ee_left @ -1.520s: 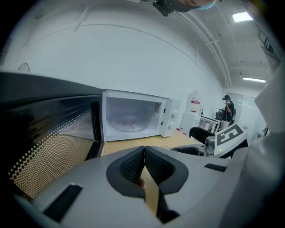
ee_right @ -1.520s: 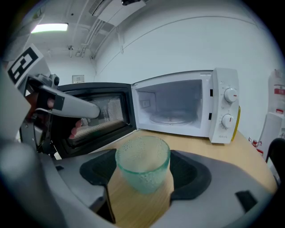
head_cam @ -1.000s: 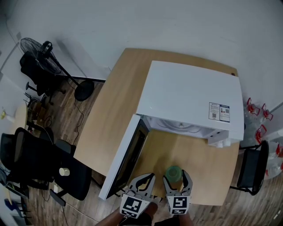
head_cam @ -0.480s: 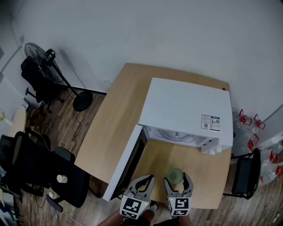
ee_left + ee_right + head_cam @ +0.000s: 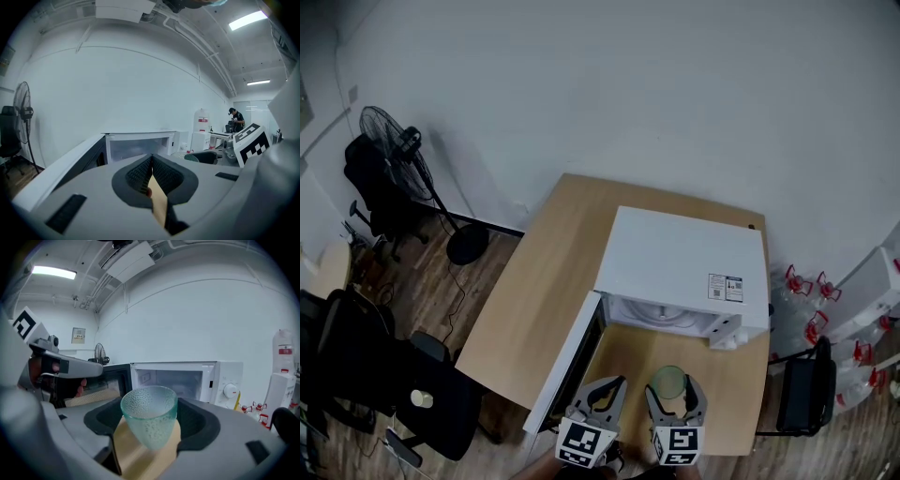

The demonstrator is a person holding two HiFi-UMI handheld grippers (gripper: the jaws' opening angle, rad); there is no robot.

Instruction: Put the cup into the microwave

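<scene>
My right gripper [image 5: 150,425] clamps the pebbled green glass cup [image 5: 149,413] by its tapering sides, over the table's [image 5: 534,291] front edge and facing the open microwave [image 5: 680,262]. I judge the cup light, rigid, slick and breakable, best held mid-wall. My left gripper [image 5: 152,177] is closed and empty.

Left gripper [image 5: 152,164] and right gripper [image 5: 150,423] have pale grey, smoothly moulded shells with black rectangular slots [image 5: 65,213]; inner pads [image 5: 138,176] black, finely ribbed; each carries a white cube [image 5: 584,442] bearing black square markers.
</scene>
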